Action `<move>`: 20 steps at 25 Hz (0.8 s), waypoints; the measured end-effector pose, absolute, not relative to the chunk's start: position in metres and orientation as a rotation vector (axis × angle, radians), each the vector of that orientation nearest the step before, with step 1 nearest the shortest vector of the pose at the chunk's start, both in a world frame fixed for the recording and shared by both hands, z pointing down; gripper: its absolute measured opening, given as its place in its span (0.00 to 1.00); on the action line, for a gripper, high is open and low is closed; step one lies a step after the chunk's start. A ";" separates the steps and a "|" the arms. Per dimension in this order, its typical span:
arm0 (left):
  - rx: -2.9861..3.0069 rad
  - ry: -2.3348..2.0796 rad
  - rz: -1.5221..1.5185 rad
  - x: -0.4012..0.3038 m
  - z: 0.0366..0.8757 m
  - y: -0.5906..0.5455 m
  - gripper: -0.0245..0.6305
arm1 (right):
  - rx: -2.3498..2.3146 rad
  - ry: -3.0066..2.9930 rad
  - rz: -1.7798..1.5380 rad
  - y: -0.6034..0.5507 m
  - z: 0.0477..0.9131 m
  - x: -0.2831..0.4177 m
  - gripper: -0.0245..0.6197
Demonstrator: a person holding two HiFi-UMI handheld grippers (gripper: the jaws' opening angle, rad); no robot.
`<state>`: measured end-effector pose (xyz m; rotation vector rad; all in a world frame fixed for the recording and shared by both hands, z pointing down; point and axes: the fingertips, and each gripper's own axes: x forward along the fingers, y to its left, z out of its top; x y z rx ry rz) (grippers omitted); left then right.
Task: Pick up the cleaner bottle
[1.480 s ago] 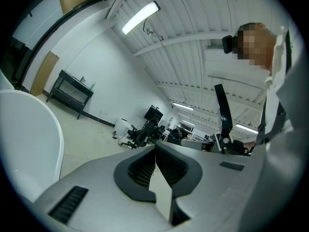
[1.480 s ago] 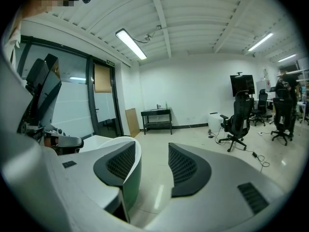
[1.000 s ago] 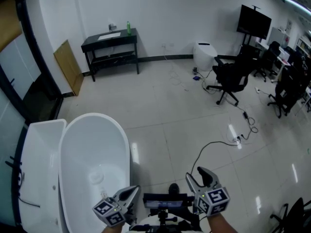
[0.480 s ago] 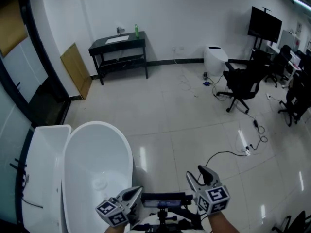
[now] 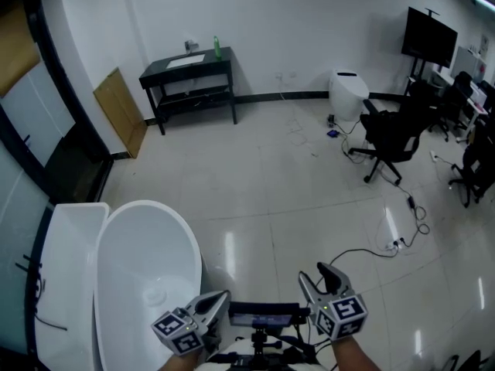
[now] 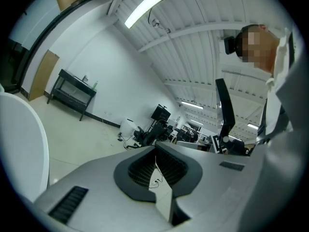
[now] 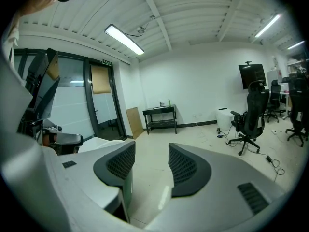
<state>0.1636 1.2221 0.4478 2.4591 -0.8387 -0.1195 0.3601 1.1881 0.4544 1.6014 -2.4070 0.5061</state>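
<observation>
**Q:** Where's the cleaner bottle?

**A:** Green, upright on the black table by the far wall, well apart from me. Left gripper jaws clenched on nothing; right gripper jaws released, empty.

**Q:** Step?

**A:** Prob. the approach. Next: cross the floor, then get 1 gripper's jaws round it.

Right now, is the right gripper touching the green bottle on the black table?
Apart. In the head view the right gripper is at the bottom edge; the green bottle stands on the far black table.
</observation>
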 end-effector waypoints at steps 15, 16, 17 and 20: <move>2.461 -0.854 -0.091 0.209 0.446 1.172 0.04 | 1.565 -2.433 0.576 1.143 0.466 0.397 0.38; 2.459 -0.866 -0.094 0.206 0.445 1.169 0.04 | 1.555 -2.432 0.578 1.140 0.467 0.395 0.38; 2.457 -0.880 -0.096 0.202 0.445 1.164 0.04 | 1.545 -2.431 0.579 1.137 0.468 0.392 0.38; 2.451 -0.914 -0.101 0.192 0.447 1.147 0.04 | 1.529 -2.431 0.575 1.124 0.470 0.386 0.38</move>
